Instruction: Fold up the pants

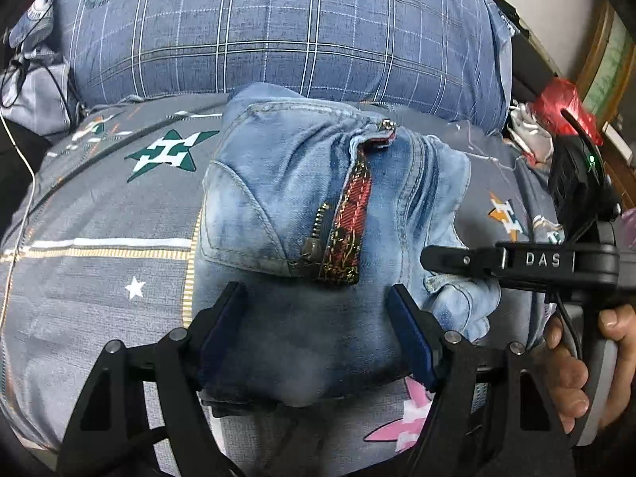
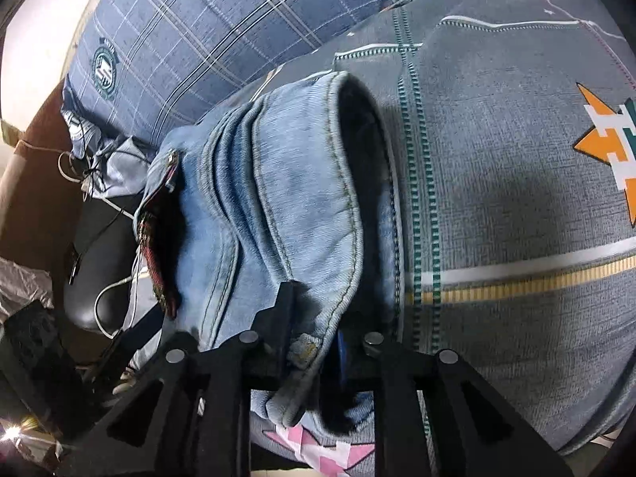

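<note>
Light-blue jeans (image 1: 278,183) lie folded into a thick bundle on the bed, with the fly open and showing a zipper and red plaid lining (image 1: 349,230). My left gripper (image 1: 318,298) stands wide open over the near end of the bundle, one finger on each side of the top layer and neither pad squeezing it. My right gripper (image 1: 437,260) comes in from the right, held by a person's hand (image 1: 572,361). In the right wrist view the right gripper (image 2: 314,318) is shut on the stitched edge of the jeans (image 2: 302,206), with the denim pinched between its pads.
The grey bedsheet (image 1: 99,238) with star prints lies under the jeans. A blue plaid quilt (image 1: 278,31) is piled behind them. A red bag (image 1: 564,107) and clutter sit at the far right. White cables (image 2: 115,302) and a black object (image 2: 95,246) lie beside the bed.
</note>
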`<state>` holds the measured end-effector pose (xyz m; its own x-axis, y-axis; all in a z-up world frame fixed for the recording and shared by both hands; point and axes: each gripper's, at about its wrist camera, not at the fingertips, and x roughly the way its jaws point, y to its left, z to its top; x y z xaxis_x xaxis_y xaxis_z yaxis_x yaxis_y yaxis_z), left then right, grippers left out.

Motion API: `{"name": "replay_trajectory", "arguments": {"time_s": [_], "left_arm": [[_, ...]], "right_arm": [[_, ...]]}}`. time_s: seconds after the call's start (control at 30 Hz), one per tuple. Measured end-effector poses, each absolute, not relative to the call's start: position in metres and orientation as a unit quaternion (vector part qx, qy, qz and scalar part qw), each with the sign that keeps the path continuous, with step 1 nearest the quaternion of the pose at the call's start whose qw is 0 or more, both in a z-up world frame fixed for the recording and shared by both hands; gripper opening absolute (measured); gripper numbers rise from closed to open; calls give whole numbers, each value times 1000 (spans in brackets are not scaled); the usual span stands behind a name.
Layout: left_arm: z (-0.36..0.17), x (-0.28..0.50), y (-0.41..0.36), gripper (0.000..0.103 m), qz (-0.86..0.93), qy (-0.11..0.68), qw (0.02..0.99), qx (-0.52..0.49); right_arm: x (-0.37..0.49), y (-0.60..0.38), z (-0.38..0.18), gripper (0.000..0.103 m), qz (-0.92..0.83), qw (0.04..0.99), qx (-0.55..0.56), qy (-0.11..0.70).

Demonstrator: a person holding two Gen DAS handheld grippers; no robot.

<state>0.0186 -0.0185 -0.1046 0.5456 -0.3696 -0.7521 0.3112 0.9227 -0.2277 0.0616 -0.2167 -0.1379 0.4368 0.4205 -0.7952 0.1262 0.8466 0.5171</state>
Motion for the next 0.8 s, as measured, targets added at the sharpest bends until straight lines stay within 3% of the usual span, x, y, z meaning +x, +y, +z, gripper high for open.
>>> {"name": "replay_trajectory", "arguments": {"time_s": [0.1,0.17,0.23,0.3,0.43,0.53,0.67,0.8], "left_arm": [[-96,19,-1,75,-211,437,870,-89],[-91,20,18,75,-228,433,860,-142],[-77,22,36,79,-233,424,856,-182],[-63,32,52,83,-218,425,856,-196],[-59,85,59,85,-205,490,819,-215],[-73,121,53,85,-221,533,781,-238],[-100,115,56,85,-241,513,780,-264],[-126,120,52,82,-235,568,731,-295]], "right_arm": [[56,-218,-128,32,105,816,274,498],[45,-225,-109,64,119,834,290,454],[35,-240,-88,78,127,851,311,404],[29,-251,-78,81,102,858,323,386],[67,-276,-88,83,83,801,388,448],[98,-273,-100,83,83,771,402,486],[96,-259,-123,83,108,765,377,511],[97,-255,-139,83,110,752,358,542]]}}
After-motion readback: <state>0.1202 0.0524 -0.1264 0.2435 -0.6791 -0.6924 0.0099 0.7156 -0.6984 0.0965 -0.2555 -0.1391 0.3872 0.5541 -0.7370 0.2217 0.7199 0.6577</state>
